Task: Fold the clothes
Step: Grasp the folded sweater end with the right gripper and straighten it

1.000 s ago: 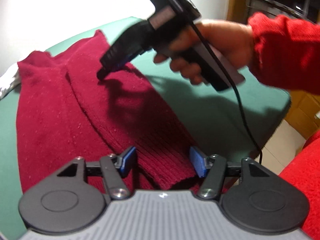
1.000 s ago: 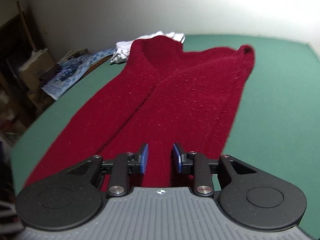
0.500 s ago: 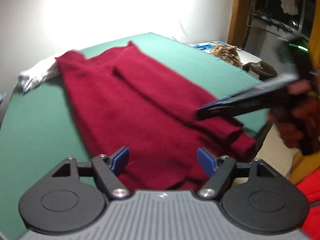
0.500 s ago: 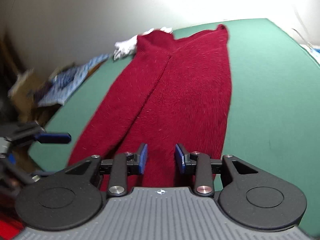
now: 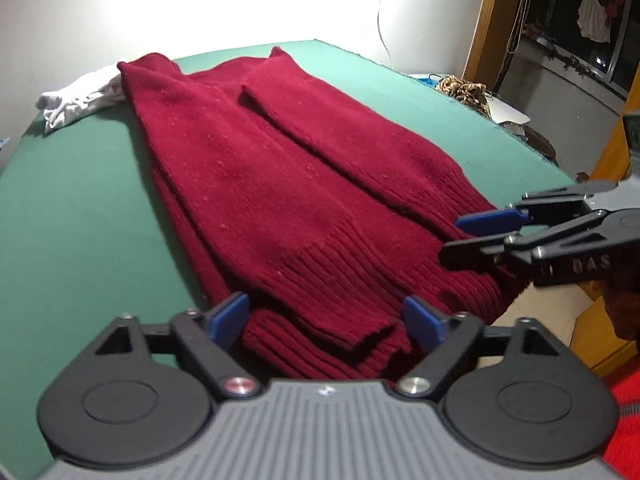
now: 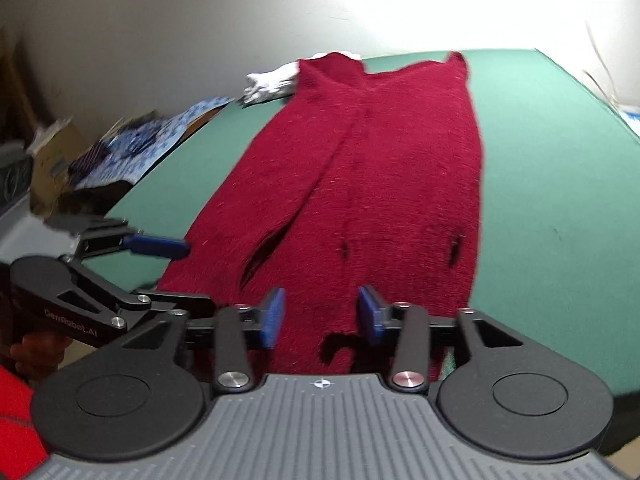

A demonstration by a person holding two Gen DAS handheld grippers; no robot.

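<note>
We judged the dark red ribbed knit sweater (image 5: 304,184) soft, limp and fairly heavy, best gripped at its ribbed hem corners. Our left gripper (image 5: 326,318) and right gripper (image 6: 322,316) had just been opening, released above the hem, pinching nothing.

Deep crimson knit sweater (image 5: 280,184), ribbed at the hem, on a plain green worktop (image 5: 80,216). White crumpled cloth (image 5: 80,98) beyond; blue-and-white patterned fabric (image 6: 156,140) off the edge. Black tongs (image 5: 326,320) with blue pads (image 5: 228,316).

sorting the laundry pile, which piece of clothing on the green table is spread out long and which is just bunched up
The dark red sweater lies spread lengthwise; the white garment is bunched at the table's far end beside it.
</note>
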